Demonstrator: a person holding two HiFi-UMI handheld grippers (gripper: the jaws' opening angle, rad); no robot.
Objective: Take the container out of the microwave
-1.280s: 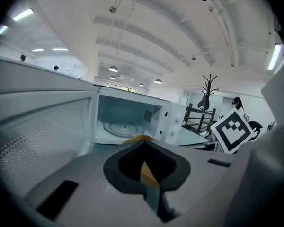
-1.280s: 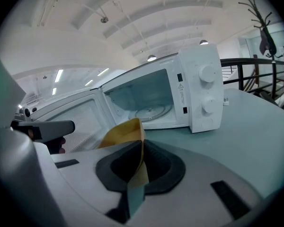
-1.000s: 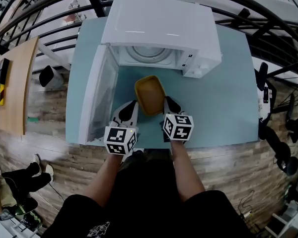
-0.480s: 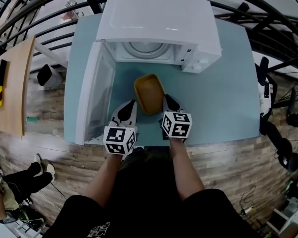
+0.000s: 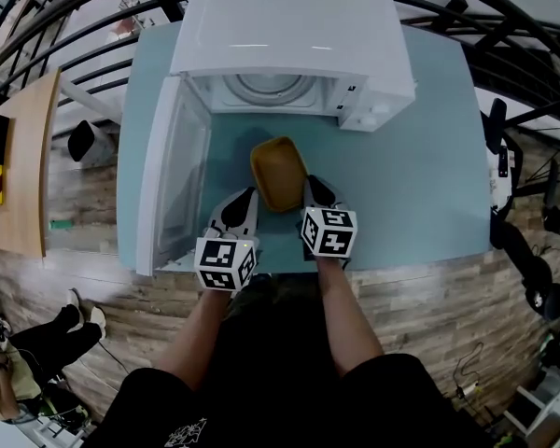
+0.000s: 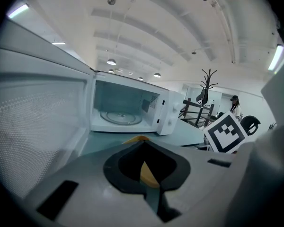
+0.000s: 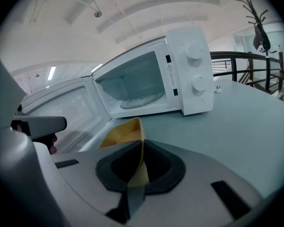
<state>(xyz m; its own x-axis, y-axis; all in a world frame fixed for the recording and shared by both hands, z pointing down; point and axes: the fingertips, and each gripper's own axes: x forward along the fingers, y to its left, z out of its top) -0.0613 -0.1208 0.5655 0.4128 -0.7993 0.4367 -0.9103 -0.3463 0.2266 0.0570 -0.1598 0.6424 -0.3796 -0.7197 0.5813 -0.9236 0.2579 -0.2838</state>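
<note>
Mustard-yellow plastic is showing between both pairs of jaws. The container (image 5: 280, 174) is sitting outside the microwave (image 5: 289, 45), just in front of its open cavity, with its long side pointing toward the opening. The left gripper (image 5: 245, 203) is clamping the container's wall on the side nearer the microwave's door (image 5: 173, 189). In the left gripper view its jaws are pressing together on a thin yellow edge. The right gripper (image 5: 315, 194) is clamping the opposite wall, on the side nearer the microwave's control knobs (image 7: 194, 51). In the right gripper view its jaws are pressing flat on that wall. The door is standing swung wide open at the microwave's left side. The glass turntable (image 5: 273, 89) is showing inside the microwave's cavity. The teal table (image 5: 420, 185) is carrying the microwave, and the container is hanging low over it in front of the microwave. Whether its base is touching the tabletop I cannot tell.
</note>
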